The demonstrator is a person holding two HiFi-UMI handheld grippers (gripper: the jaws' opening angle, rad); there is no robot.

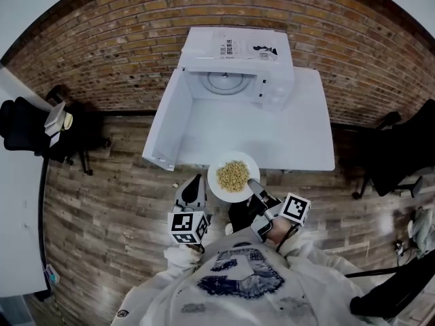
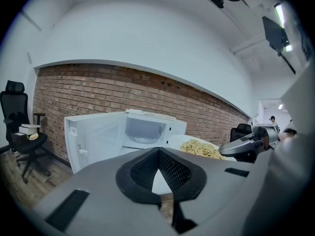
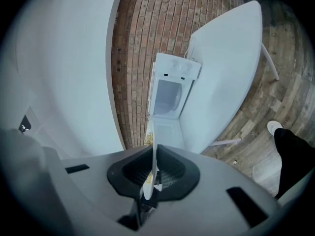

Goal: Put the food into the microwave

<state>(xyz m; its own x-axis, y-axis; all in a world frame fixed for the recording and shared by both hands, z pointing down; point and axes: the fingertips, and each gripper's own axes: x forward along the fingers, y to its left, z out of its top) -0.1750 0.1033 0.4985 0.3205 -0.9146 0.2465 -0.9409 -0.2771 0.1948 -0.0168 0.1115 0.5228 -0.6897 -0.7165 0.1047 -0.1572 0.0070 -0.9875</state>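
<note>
A white plate [image 1: 233, 176] heaped with yellow food hangs over the floor just off the front edge of the white table [image 1: 292, 138]. My right gripper [image 1: 257, 190] is shut on the plate's right rim; in the right gripper view the rim [image 3: 154, 146] runs edge-on between the jaws of that gripper [image 3: 153, 173]. The white microwave [image 1: 234, 73] stands at the table's back, its door [image 1: 165, 121] swung wide to the left and the cavity showing. My left gripper [image 1: 194, 190] sits left of the plate, shut and holding nothing. In the left gripper view the microwave [image 2: 147, 129] and the food [image 2: 199, 149] lie ahead.
A black office chair [image 1: 34, 128] with items on its seat stands at the left, another chair [image 1: 401, 148] at the right. A brick wall [image 1: 122, 39] runs behind the table. The floor is wooden planks. A shoe [image 3: 274, 127] shows by the table leg.
</note>
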